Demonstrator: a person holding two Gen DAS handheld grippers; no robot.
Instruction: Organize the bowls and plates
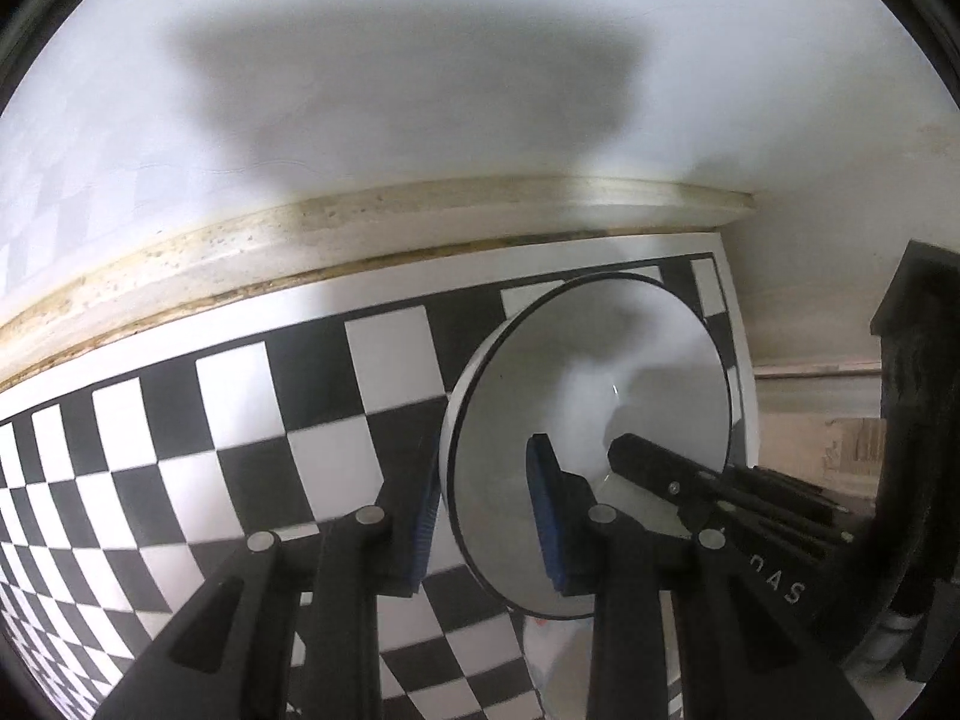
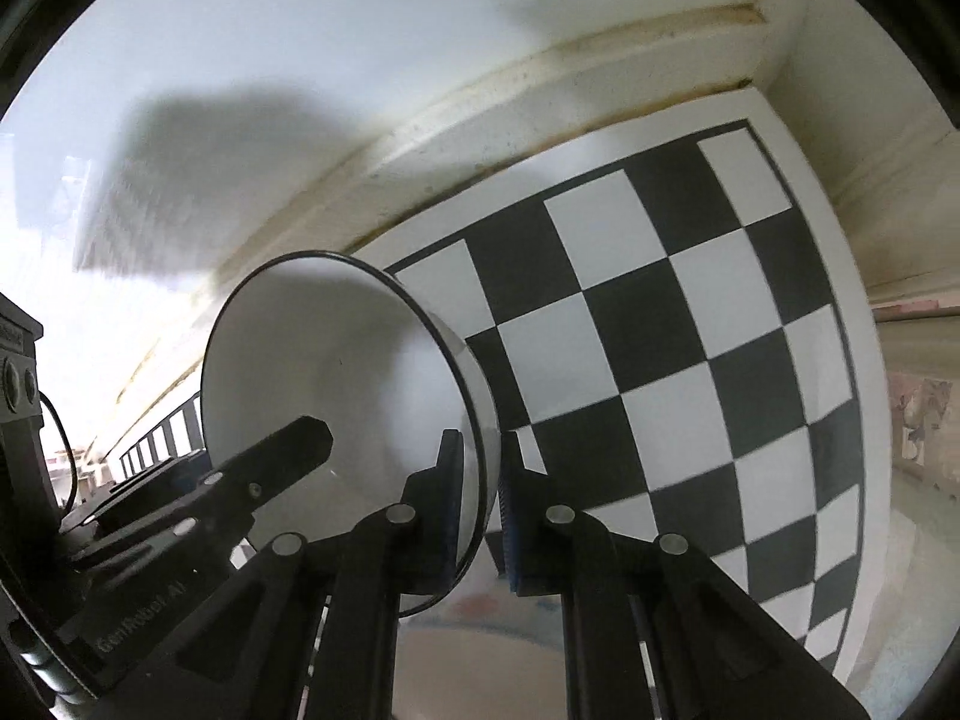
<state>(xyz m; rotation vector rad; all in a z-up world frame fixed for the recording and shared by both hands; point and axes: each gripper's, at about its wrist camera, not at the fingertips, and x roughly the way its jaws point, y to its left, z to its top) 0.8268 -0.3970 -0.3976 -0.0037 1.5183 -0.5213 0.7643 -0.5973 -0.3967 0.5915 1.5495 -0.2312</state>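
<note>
- A white bowl [image 1: 591,414] with a thin black rim is seen held on edge, its opening turned sideways, above a black-and-white checkered mat [image 1: 252,420].
- In the left wrist view, the bowl's wall is pinched by the left gripper [image 1: 489,516]: one blue-padded finger [image 1: 423,534] lies on the outside at 9 o'clock of the rim, the other [image 1: 549,516] inside the bowl.
- At 3 o'clock of that view, the other gripper's black finger [image 1: 660,468] is seen reaching into the bowl from the opposite side.
- In the right wrist view, the same bowl [image 2: 336,360] is gripped by the right gripper [image 2: 483,510], the rim being clamped between an inner finger [image 2: 447,504] and an outer blue-padded finger [image 2: 513,528].
- From 9 o'clock of this view, the left gripper's finger [image 2: 282,450] is seen inside the bowl.
- The mat [image 2: 690,360] is seen spread toward 3 o'clock, bordered at 12 o'clock by a stained cream ledge [image 2: 480,114] below a white wall [image 2: 360,30].
- In the left view the ledge [image 1: 300,240] runs across the middle, with a broad shadow cast on the wall [image 1: 420,90] above.
- Below the bowl at 6 o'clock, a pale object [image 1: 558,654] is partly hidden; what it is cannot be told.
</note>
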